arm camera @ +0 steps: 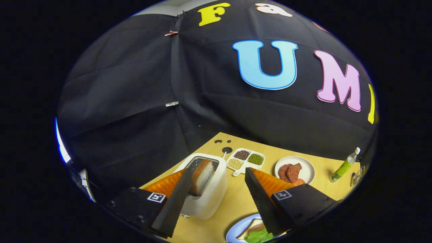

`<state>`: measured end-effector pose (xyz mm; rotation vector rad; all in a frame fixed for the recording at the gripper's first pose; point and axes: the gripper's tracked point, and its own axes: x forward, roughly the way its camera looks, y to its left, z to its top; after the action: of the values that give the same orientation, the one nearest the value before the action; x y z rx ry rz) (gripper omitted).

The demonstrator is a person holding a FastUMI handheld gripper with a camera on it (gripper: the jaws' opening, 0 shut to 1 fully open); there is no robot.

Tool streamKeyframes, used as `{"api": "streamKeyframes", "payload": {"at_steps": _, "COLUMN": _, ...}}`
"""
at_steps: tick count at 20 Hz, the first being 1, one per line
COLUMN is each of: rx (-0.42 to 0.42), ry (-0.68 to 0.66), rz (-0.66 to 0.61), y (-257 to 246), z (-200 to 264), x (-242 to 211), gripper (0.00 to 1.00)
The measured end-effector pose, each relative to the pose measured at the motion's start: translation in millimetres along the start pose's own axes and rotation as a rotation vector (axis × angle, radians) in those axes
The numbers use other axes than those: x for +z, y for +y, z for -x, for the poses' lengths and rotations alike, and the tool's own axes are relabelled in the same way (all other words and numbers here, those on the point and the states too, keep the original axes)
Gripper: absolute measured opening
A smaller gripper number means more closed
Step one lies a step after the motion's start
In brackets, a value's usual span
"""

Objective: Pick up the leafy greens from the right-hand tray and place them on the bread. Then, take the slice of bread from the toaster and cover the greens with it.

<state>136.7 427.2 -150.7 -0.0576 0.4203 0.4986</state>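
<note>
A white toaster (211, 192) stands on the wooden table, and a slice of bread (201, 175) sticks up out of its slot. My gripper (218, 175) is open. Its left finger (175, 200) stands just beside the slice on its left, while the right finger (258, 194) is well off to the right, past the toaster. Below the right finger lies a blue plate (234, 231) with a bread slice (254, 225) and leafy greens (258, 236) on top of it, partly hidden by that finger.
Beyond the toaster sits a white divided dish (245, 159) of beans and seeds. To its right is a white plate (305, 168) holding pieces of meat (290, 172). A green bottle (345, 165) stands farther right near the table's edge. Small holes (226, 149) mark the tabletop at the back.
</note>
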Motion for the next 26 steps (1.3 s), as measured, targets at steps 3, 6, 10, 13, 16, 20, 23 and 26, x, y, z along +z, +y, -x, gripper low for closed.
{"api": "streamKeyframes", "payload": {"at_steps": 3, "rx": 0.001, "ry": 0.024, "rz": 0.012, "y": 11.0, "z": -18.2, "x": -6.5, "gripper": 0.99}}
{"api": "streamKeyframes", "payload": {"at_steps": 6, "rx": -0.004, "ry": 0.053, "rz": 0.012, "y": 18.1, "z": -35.9, "x": -16.8, "gripper": 0.99}}
{"api": "streamKeyframes", "payload": {"at_steps": 10, "rx": -0.022, "ry": 0.097, "rz": 0.004, "y": 21.2, "z": -55.1, "x": -32.9, "gripper": 0.99}}
{"api": "streamKeyframes", "payload": {"at_steps": 13, "rx": -0.032, "ry": 0.114, "rz": -0.006, "y": 25.5, "z": -65.5, "x": -39.4, "gripper": 0.99}}
{"api": "streamKeyframes", "payload": {"at_steps": 16, "rx": -0.030, "ry": 0.155, "rz": -0.026, "y": 33.2, "z": -72.3, "x": -52.6, "gripper": 0.81}}
{"api": "streamKeyframes", "payload": {"at_steps": 20, "rx": -0.041, "ry": 0.153, "rz": -0.020, "y": 33.7, "z": -72.1, "x": -50.2, "gripper": 0.39}}
{"api": "streamKeyframes", "payload": {"at_steps": 23, "rx": -0.041, "ry": 0.177, "rz": -0.060, "y": 31.4, "z": -70.1, "x": -52.3, "gripper": 0.18}}
{"api": "streamKeyframes", "payload": {"at_steps": 26, "rx": -0.019, "ry": 0.177, "rz": -0.086, "y": 33.0, "z": -63.0, "x": -45.5, "gripper": 0.15}}
